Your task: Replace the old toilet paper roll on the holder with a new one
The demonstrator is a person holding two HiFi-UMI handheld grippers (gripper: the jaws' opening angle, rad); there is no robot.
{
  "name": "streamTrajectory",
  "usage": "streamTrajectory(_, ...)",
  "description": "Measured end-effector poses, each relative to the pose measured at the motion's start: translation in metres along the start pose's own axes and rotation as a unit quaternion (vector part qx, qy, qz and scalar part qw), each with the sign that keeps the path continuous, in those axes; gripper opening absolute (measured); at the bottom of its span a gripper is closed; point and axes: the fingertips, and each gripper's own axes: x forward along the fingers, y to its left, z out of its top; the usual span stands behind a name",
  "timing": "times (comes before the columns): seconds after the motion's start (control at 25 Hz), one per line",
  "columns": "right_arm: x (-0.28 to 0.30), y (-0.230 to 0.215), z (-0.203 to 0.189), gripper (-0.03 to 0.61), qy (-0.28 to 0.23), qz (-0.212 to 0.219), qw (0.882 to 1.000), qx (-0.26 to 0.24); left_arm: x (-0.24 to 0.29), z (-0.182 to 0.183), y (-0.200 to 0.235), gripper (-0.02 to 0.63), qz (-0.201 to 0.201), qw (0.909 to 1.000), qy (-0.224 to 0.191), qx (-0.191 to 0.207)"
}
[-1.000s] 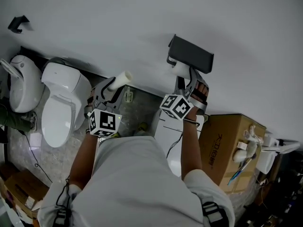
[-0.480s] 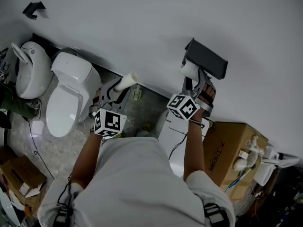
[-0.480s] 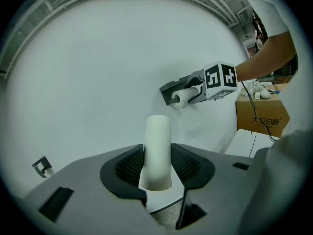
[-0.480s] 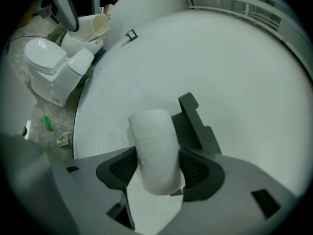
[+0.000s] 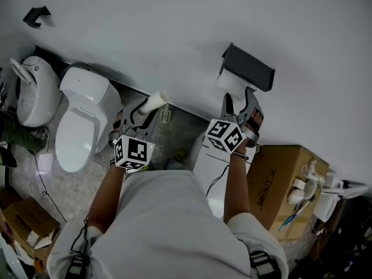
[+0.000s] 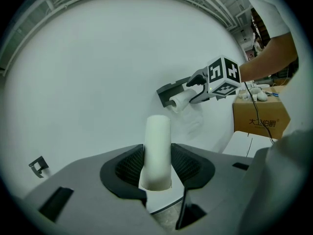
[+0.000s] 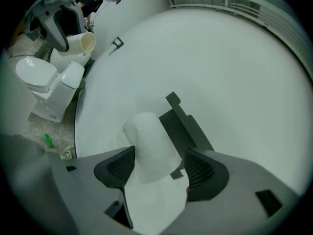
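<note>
Roll: a full white roll (image 7: 149, 146) sits on the black holder (image 7: 183, 124), directly between the right gripper's jaws, with a loose end hanging below it.
Right gripper: the right gripper (image 5: 238, 100) reaches up to the holder. Its jaws have just been opening and stand spread, and a gap shows between the roll and the pad on the holder side. The roll is released, not squeezed.
Tube: a bare tube (image 6: 157, 143) stands up out of the left gripper's jaws, well apart from the holder and to its left in the head view.
Left gripper: the left gripper (image 5: 141, 112) is clenched on the tube's lower end, with a pad on either side of it.
Holder: it is fixed to the white wall (image 5: 174, 28), with its flat cover above the roll.
Surroundings: a toilet (image 5: 81, 121) stands against the wall to the left, and a cardboard box (image 5: 279, 176) sits low to the right.
</note>
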Motion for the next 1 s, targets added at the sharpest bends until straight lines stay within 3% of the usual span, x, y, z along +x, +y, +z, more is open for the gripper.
streamTrajectory(0.12, -0.017, -0.002, -0.004, 0.318, 0.002, 0.006, 0.998, 0.061, -0.002, 0.003, -0.002, 0.196, -0.007, 0.9999, -0.01, 0.001)
streamTrajectory(0.28, -0.041, -0.005, -0.014, 0.316, 0.007, 0.016, 0.987, 0.162, -0.005, 0.008, -0.005, 0.196, -0.017, 0.9995, -0.026, -0.002)
streamTrajectory(0.56, -0.077, -0.007, -0.025, 0.267, 0.012, 0.015, 0.965, 0.26, -0.007, 0.024, -0.009, 0.196, -0.04, 0.9976, -0.057, -0.008)
streamTrajectory(0.72, -0.097, -0.012, -0.035, 0.22, 0.03, -0.005, 0.958, 0.286, -0.007, 0.036, -0.01, 0.196, -0.054, 0.9959, -0.073, -0.002)
streamTrajectory(0.92, -0.118, -0.016, -0.046, 0.166, 0.028, -0.017, 0.928, 0.37, -0.005, 0.048, -0.01, 0.196, -0.068, 0.9929, -0.097, -0.007)
streamTrajectory(1.0, -0.127, -0.018, -0.051, 0.141, 0.034, -0.027, 0.924, 0.381, -0.005, 0.052, -0.009, 0.196, -0.073, 0.9914, -0.107, -0.018)
